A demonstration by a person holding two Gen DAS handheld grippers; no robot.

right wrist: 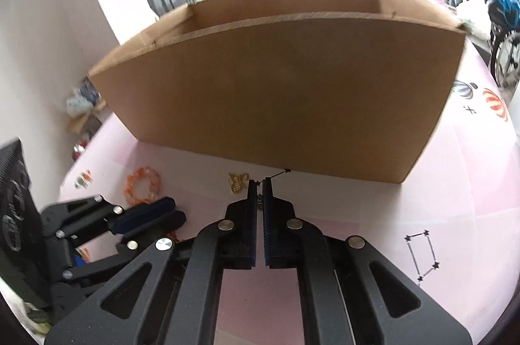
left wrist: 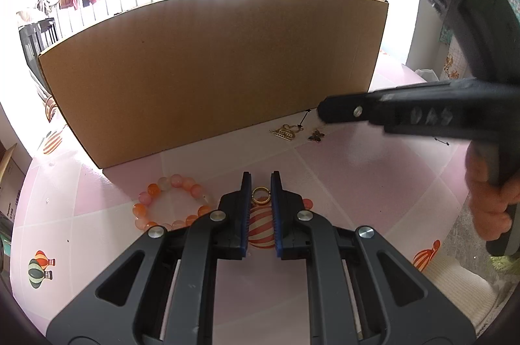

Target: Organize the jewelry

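Ring [left wrist: 260,195], gold, sits between the left claw [left wrist: 260,182] pads, which are drawn in close and seem to pinch it just above the counter [left wrist: 357,176]. I judge a slow straight lift best, then over the cardboard box [left wrist: 211,69] rim. Right claw [right wrist: 259,182] is nearly shut over a small dark charm [right wrist: 260,199]; whether it grips, I cannot tell. Bead bracelet [left wrist: 172,203] and gold crown charm [left wrist: 286,132] lie nearby. Counter is pink with balloon prints; clothes hang by a bright window.
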